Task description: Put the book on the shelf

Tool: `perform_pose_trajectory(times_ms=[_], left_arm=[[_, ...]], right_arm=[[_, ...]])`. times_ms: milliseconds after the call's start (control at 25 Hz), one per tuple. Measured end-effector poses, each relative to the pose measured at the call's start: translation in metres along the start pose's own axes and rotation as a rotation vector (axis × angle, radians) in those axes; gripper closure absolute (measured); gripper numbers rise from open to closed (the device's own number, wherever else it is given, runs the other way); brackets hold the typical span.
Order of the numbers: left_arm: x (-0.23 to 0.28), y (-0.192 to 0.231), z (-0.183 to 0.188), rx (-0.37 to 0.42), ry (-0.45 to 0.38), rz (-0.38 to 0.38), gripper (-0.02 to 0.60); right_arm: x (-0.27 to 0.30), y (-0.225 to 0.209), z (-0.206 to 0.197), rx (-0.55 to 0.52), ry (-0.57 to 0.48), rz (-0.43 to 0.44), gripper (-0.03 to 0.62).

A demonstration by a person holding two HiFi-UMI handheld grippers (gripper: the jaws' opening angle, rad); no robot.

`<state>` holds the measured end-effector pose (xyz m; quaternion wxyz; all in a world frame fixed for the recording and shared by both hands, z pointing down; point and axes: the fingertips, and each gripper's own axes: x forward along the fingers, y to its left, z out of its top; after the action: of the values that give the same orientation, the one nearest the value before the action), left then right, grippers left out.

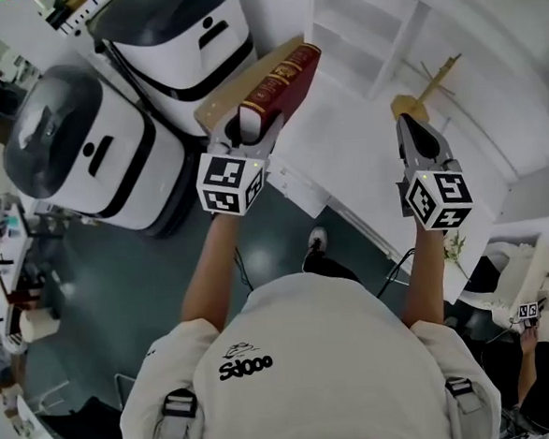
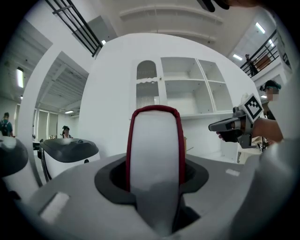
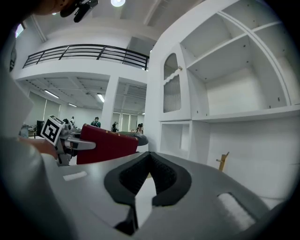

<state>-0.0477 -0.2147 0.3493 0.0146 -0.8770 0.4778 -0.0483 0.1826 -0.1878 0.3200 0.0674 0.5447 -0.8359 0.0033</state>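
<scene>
A dark red hardcover book (image 1: 286, 75) with gilt lettering on its spine is held up in my left gripper (image 1: 247, 124), which is shut on its lower end. In the left gripper view the book (image 2: 154, 140) stands upright between the jaws of the left gripper (image 2: 155, 176), its pale page edge facing the camera. The white shelf unit (image 2: 187, 89) with open compartments stands straight ahead. My right gripper (image 1: 410, 125) is raised to the right of the book, shut, with nothing in it. From the right gripper view the book (image 3: 105, 143) shows at the left and the shelf (image 3: 234, 93) at the right.
Two large white machines with dark lids (image 1: 101, 151) (image 1: 186, 32) stand on the floor to the left of the shelf. A small wooden stand (image 1: 429, 88) sits on the shelf's lower ledge by the right gripper. People stand far off in the hall.
</scene>
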Motion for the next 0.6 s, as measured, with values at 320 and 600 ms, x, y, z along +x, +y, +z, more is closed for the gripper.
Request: perform_pose_trajectory(times_ms=[320, 600], left_arm=[[0.099, 0.03, 0.004, 0.006, 0.02, -0.05, 0.356], [0.154, 0.064, -0.026, 0.023, 0.094, -0.166, 0.356]], right_arm=[[0.067, -0.058, 0.004, 0.011, 0.028, -0.04, 0.592], [0.112, -0.07, -0.026, 0.077, 0.09, -0.127, 0.592]])
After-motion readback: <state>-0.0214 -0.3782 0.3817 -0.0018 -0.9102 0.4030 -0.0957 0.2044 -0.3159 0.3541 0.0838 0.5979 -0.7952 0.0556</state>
